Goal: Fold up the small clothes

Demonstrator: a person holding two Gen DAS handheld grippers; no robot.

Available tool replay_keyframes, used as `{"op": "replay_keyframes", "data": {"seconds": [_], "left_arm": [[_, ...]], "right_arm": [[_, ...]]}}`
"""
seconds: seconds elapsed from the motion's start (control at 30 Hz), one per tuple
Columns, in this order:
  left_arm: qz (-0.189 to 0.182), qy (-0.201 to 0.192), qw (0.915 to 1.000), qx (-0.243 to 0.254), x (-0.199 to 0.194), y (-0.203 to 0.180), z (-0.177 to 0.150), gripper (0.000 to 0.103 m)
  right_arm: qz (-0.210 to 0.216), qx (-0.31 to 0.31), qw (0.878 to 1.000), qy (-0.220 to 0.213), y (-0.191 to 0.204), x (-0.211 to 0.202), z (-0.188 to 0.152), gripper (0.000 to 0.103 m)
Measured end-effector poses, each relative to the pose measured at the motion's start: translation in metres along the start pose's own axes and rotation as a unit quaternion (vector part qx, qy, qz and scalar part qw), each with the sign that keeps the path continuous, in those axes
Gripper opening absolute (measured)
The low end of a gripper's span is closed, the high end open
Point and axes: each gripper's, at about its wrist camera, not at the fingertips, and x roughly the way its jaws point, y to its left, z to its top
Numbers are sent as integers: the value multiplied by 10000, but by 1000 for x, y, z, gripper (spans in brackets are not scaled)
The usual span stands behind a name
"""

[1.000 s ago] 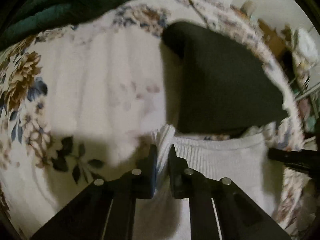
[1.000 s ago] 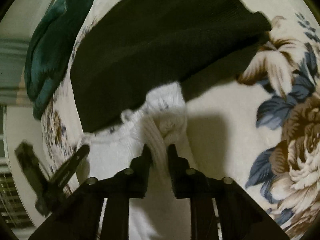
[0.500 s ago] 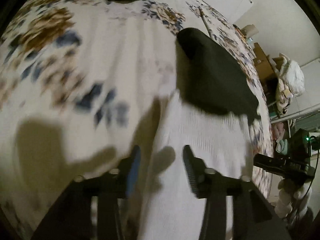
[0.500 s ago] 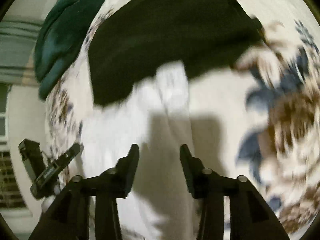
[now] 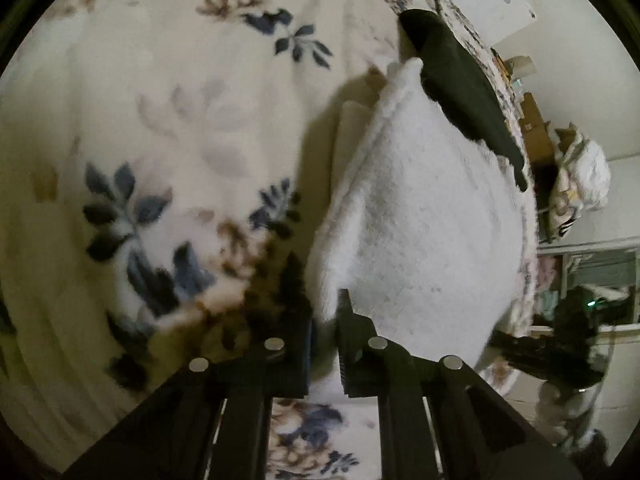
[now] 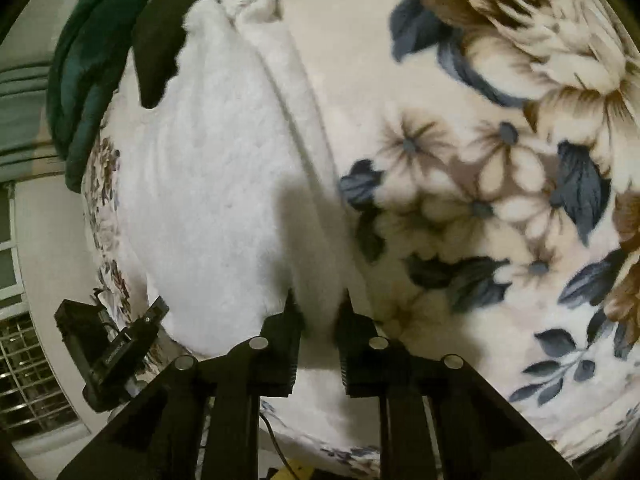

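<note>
A white knit garment (image 5: pixel 416 216) lies folded on the floral blanket (image 5: pixel 168 128). It also shows in the right wrist view (image 6: pixel 216 184). My left gripper (image 5: pixel 325 322) is shut on the garment's near left corner. My right gripper (image 6: pixel 318 316) is shut on its near right edge. A black garment (image 5: pixel 464 84) lies at the white one's far end, partly under it; it also shows in the right wrist view (image 6: pixel 160 40). The left gripper appears at the lower left of the right wrist view (image 6: pixel 120 352).
A dark green garment (image 6: pixel 80 80) lies at the bed's far left edge. The blanket (image 6: pixel 480 160) spreads wide to the right. Beyond the bed edge stand cardboard boxes (image 5: pixel 536 128), a bundle of cloth (image 5: pixel 580 176) and a window grille (image 6: pixel 28 368).
Both grippers let go of the garment's far end, drew back toward me along it, and closed again on its near corners. The white garment now lies flat over the black one's edge.
</note>
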Motion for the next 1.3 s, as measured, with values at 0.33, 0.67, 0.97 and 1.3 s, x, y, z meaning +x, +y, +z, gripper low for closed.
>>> {"op": "replay_keyframes", "data": {"seconds": [0.33,0.67,0.97,1.3], "left_arm": [[-697,5,9976,50,22,-6,61,68],[-1211,327,9921,31,69,-17,93,73],[-940,-262,9945,369,43,-58,83,28],[-948,-695,9910,639,-25,-121,95,27]], "right_arm": [[1113,-197,9936,-24,-6,-2,50,84],[2118,-63,9739,816,-3,62,93,94],[1889,-186,9802,570,20,56,98,46],[2079,-577,9764,-74,51,-54,81,43]]}}
